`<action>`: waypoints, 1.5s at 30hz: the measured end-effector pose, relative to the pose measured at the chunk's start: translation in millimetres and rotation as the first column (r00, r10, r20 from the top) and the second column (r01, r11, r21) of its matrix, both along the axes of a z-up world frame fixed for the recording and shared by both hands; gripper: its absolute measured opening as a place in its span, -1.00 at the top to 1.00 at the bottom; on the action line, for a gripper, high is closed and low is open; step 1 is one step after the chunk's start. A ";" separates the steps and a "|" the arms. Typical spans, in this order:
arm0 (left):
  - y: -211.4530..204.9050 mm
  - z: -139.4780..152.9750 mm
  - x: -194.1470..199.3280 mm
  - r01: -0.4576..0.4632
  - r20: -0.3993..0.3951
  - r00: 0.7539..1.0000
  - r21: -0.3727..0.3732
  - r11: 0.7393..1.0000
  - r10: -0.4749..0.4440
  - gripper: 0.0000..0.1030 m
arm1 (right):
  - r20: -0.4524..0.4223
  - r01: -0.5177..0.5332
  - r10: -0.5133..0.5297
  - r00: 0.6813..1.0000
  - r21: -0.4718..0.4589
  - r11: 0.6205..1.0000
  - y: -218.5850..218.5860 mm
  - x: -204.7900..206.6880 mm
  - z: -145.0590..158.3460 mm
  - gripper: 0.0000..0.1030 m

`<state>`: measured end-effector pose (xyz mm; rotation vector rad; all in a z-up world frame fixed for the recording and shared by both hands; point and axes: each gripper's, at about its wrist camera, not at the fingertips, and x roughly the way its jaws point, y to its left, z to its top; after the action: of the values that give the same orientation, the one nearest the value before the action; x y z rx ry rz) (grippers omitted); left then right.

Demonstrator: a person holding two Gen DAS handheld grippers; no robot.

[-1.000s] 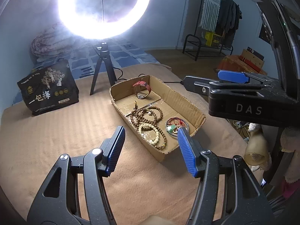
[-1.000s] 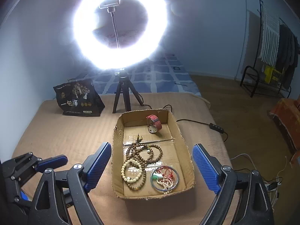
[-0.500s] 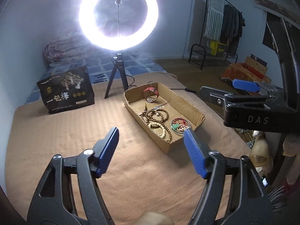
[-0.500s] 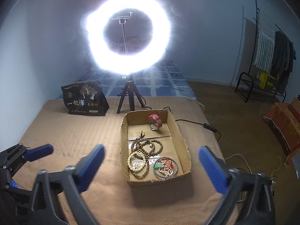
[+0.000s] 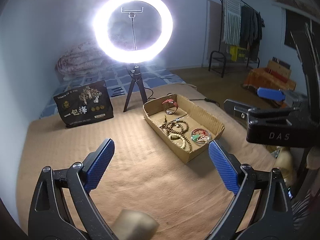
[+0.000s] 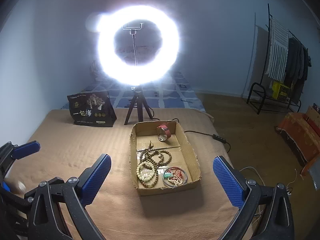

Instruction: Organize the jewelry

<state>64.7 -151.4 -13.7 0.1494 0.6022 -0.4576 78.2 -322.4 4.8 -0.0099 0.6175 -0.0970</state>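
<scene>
In cardboard box: bead bracelets, watch (far end).

Left gripper, lower frame: blue pads wide apart after just opening, nothing between them, over tan blanket. Cardboard tray, right of centre: red-strapped watch at far end; wooden bead strands mid-tray; bangle at near end. Right gripper, right edge. Ring light on tripod, upper centre. Black bag, left.
</scene>
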 end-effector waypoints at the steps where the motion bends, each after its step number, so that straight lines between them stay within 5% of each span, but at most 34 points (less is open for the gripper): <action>1: -0.5 -0.2 -1.4 -0.001 0.004 1.000 0.008 1.000 0.001 -0.89 | 0.001 0.000 0.000 1.000 -0.002 1.000 -0.4 -1.0 0.1 -0.99; 45: 12.5 3.5 -7.6 -0.024 0.004 1.000 0.028 0.999 0.024 -0.95 | 0.002 0.015 -0.015 1.000 -0.010 1.000 1.4 -2.7 0.3 -0.99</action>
<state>57.1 -138.9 -10.2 0.1691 0.6062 -0.4258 75.6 -321.0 5.2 -0.0148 0.6152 -0.1148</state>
